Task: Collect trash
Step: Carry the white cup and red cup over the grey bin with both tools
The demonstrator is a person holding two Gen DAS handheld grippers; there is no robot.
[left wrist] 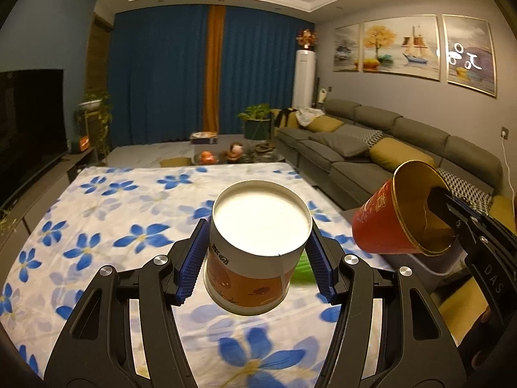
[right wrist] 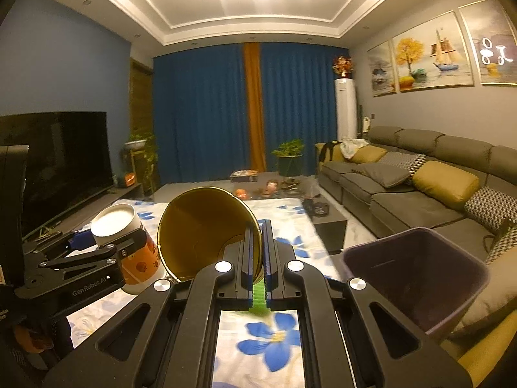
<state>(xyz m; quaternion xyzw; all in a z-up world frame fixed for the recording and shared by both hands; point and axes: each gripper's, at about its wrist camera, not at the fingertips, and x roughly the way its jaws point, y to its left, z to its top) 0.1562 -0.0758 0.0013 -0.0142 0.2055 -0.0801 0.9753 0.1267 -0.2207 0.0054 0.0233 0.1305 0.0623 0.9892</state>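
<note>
Landmark: trash bin, dark, open-topped, beside the sofa

Right gripper clamped on the rim of the red paper cup, gold inside, one finger in the mouth; cup just left of the bin, lifted off the floral cloth

Left gripper pinching the white-and-orange cup by its sides, farther left of the bin, also lifted

Judgement: swing the red cup over the bin mouth before letting go; bring the second cup only once the right is clear, to avoid bumping

Green scrap on the cloth, left of the bin
</note>
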